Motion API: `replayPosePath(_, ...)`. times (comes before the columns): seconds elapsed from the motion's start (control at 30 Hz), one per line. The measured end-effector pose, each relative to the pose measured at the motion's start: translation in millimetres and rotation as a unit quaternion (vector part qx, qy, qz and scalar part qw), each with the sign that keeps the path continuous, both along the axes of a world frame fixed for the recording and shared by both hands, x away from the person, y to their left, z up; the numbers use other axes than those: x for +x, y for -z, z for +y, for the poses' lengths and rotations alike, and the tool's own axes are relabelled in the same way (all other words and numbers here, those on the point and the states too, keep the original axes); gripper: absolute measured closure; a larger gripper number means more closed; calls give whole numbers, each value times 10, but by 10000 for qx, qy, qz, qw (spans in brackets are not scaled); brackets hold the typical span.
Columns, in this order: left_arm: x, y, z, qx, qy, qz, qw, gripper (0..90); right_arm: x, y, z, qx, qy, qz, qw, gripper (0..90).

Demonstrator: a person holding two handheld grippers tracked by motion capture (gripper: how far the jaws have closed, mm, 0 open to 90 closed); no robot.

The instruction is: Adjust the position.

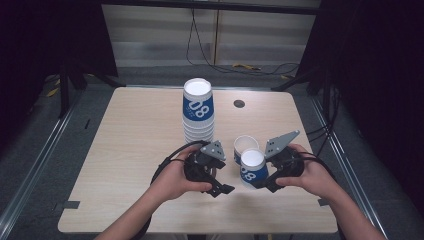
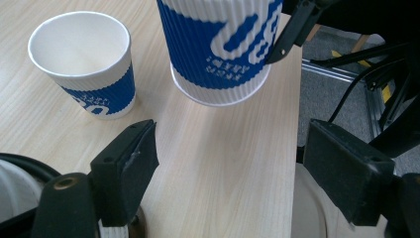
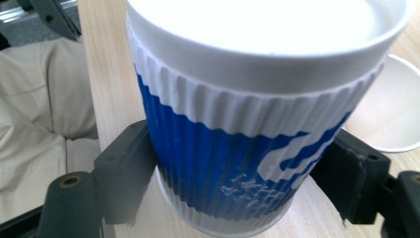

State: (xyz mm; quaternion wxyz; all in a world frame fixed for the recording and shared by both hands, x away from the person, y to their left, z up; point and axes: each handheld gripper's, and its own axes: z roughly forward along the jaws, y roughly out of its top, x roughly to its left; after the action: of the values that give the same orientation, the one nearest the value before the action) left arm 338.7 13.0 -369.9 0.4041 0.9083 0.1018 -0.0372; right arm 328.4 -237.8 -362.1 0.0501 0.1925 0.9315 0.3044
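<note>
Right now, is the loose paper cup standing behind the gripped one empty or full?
Empty: the left gripper view looks into the open paper cup and shows bare white walls and bottom.

1. A blue-and-white ribbed paper cup (image 1: 253,168) stands upright near the table's near right edge, mouth up.
2. A second matching cup (image 1: 244,147) stands upright just behind it, touching or nearly so, empty.

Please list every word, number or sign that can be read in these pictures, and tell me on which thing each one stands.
"08": large white digits on the blue band of the top cup of the stack.
Large white digits, cut off by the frame, not readable whole: on the held cup.
Small white print under the digits on the held cup: too blurred to read.
White print on the loose cup: too blurred to read.
</note>
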Motion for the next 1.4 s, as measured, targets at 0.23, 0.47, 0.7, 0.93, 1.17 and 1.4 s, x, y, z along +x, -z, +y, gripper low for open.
replayPosePath(0.23,4,-16,-34,-70,-37,-64,9999,215,-14,-4,27,-213,-104,11,9997,217)
replayPosePath(0.47,17,-39,-78,-73,-48,-97,9999,220,-17,19,69,-356,-185,35,9992,216)
replayPosePath(0.7,27,-25,-112,-89,-73,-132,9998,222,-16,16,104,-554,-341,100,9978,217)
replayPosePath(0.93,40,8,-147,-101,-107,-102,9998,209,-20,10,162,-744,-417,143,9963,216)
replayPosePath(1.17,57,25,-154,-127,-113,-52,9998,203,0,26,218,-785,-536,122,9954,217)
replayPosePath(1.4,70,45,-171,-152,-111,-25,9998,201,15,49,257,-747,-609,120,9953,217)
